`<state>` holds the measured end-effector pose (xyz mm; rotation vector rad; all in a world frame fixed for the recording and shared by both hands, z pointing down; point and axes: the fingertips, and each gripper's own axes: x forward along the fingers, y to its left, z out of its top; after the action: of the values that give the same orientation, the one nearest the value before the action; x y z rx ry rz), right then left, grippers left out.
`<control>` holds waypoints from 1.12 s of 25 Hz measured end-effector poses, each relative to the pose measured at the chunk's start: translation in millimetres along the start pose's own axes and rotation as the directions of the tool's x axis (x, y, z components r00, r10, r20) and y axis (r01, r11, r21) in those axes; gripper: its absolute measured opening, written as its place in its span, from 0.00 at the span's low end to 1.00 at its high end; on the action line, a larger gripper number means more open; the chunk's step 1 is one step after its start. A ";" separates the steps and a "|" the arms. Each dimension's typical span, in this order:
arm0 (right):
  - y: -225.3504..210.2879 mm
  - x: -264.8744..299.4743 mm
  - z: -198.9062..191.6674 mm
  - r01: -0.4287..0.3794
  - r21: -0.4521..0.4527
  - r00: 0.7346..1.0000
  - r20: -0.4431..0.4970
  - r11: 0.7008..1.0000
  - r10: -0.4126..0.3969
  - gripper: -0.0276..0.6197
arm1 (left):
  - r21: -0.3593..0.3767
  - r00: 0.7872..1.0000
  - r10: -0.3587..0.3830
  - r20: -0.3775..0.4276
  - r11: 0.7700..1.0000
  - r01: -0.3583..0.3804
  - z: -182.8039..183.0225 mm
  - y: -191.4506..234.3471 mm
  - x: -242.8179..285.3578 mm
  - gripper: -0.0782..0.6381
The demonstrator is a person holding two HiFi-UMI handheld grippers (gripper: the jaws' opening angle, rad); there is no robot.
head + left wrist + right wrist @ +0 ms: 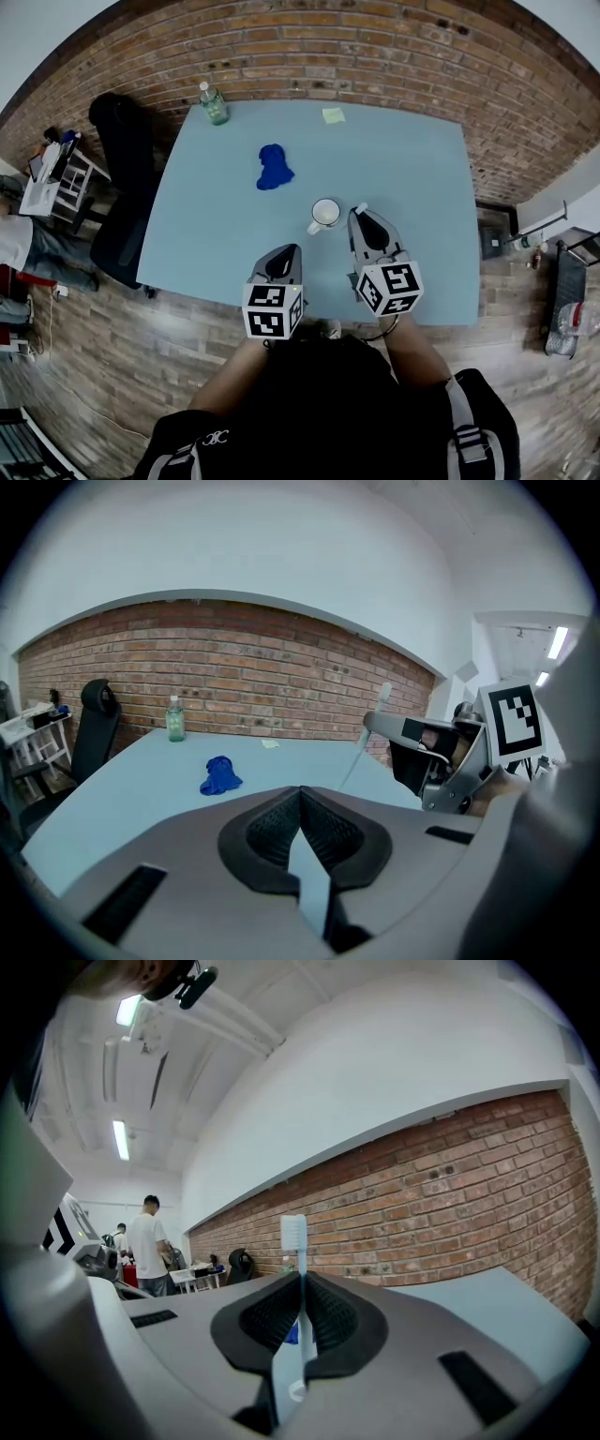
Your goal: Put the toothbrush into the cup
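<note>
A white cup (325,214) stands on the light blue table (412,187), near its front edge. My right gripper (362,216) is just right of the cup and is shut on a white toothbrush (293,1241). The bristle head sticks out past the jaws. From the left gripper view, the toothbrush (371,731) slants up out of the right gripper (375,722). My left gripper (286,251) hovers over the front edge, left of and nearer than the cup. Its jaws meet with nothing between them. The left gripper view does not show the cup.
A crumpled blue cloth (274,167) lies mid-table beyond the cup. A clear bottle (213,103) stands at the far left corner, and a yellow note (333,115) lies at the far edge. A black chair (127,178) stands left of the table. A brick wall lies behind.
</note>
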<state>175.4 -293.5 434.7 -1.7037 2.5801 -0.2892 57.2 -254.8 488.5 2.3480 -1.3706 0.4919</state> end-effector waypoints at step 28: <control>-26.4 99.6 -106.3 0.135 0.010 0.973 -0.188 0.991 -0.131 0.09 | -0.014 1.000 -0.003 0.023 1.000 0.003 22.2 78.0 2.3 0.12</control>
<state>145.8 -380.4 550.9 -1.9328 2.5781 -0.5049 -7.9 -302.7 481.6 2.3516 -1.3762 0.4539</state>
